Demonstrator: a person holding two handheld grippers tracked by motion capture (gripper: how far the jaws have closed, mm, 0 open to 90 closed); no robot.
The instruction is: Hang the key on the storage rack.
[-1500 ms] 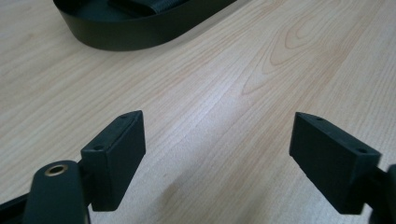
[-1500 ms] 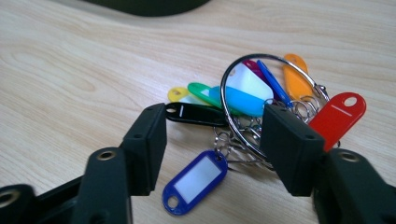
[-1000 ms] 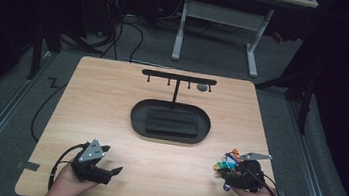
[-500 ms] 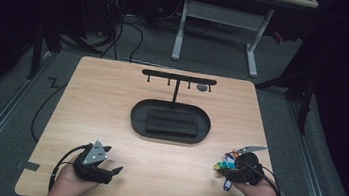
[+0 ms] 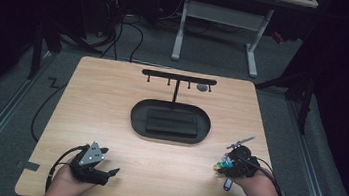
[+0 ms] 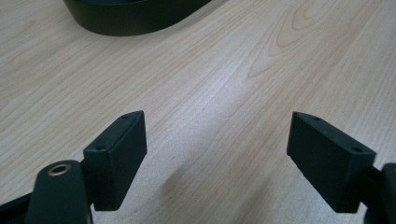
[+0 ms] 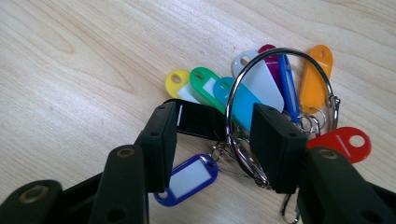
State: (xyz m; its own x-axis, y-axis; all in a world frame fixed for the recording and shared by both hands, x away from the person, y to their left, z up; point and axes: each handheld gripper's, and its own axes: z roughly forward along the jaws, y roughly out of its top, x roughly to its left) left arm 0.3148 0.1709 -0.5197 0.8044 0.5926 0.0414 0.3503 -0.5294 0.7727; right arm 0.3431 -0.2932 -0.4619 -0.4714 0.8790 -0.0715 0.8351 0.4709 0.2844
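Note:
A bunch of coloured key tags point(image 7: 252, 88) on a metal ring point(image 7: 233, 93) lies on the wooden table point(image 5: 111, 100) at the front right. My right gripper point(image 7: 215, 112) sits over it, and its jaws have just been closing. The ring and a black tag point(image 7: 198, 121) lie between the half-closed jaws; the right pad point(image 7: 273, 144) is against the ring, with a gap at the left pad. In the high view the right gripper point(image 5: 225, 167) points left at the tags point(image 5: 219, 164). My left gripper point(image 5: 110, 163) rests open at the front left, its jaws point(image 6: 215, 140) bare over the wood.
A black oval tray point(image 5: 139, 119) holding a black block point(image 5: 172, 123) sits mid-table; its rim point(image 6: 130, 18) is ahead of the left gripper. Behind it stands a black T-shaped rack with hooks point(image 5: 179, 77). A blue tag point(image 5: 226, 184) lies by the right hand.
The right gripper has shifted a little left and away from the front edge, and its jaws have narrowed around the ring. The left gripper has stayed where it was.

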